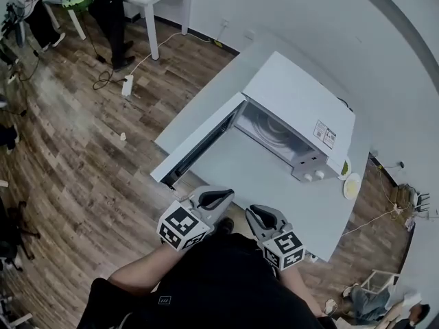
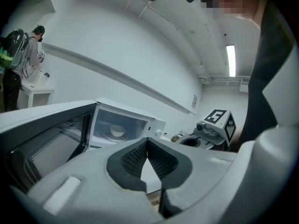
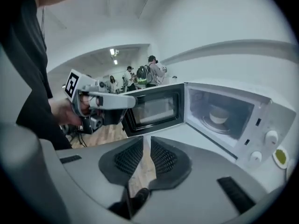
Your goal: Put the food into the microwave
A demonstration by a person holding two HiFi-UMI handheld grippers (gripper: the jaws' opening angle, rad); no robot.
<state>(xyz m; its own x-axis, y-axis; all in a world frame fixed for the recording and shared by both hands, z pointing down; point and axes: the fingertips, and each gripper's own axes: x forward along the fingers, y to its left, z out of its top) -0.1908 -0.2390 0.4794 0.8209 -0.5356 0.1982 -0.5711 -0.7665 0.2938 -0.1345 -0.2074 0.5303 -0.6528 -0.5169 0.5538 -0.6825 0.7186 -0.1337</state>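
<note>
My left tongs [image 2: 146, 143] have their pads meeting at the tips with nothing between them. My right tongs [image 3: 146, 146] stand only narrowly apart and are also empty. Both hang side by side near the front edge of the white counter [image 1: 274, 184], close to each other but not touching. The microwave [image 1: 302, 105] sits on that counter with its door [image 1: 199, 146] swung wide open. The food's pale bowl [image 3: 218, 117] rests inside on the turntable [image 1: 271, 134], well apart from both tongs.
</note>
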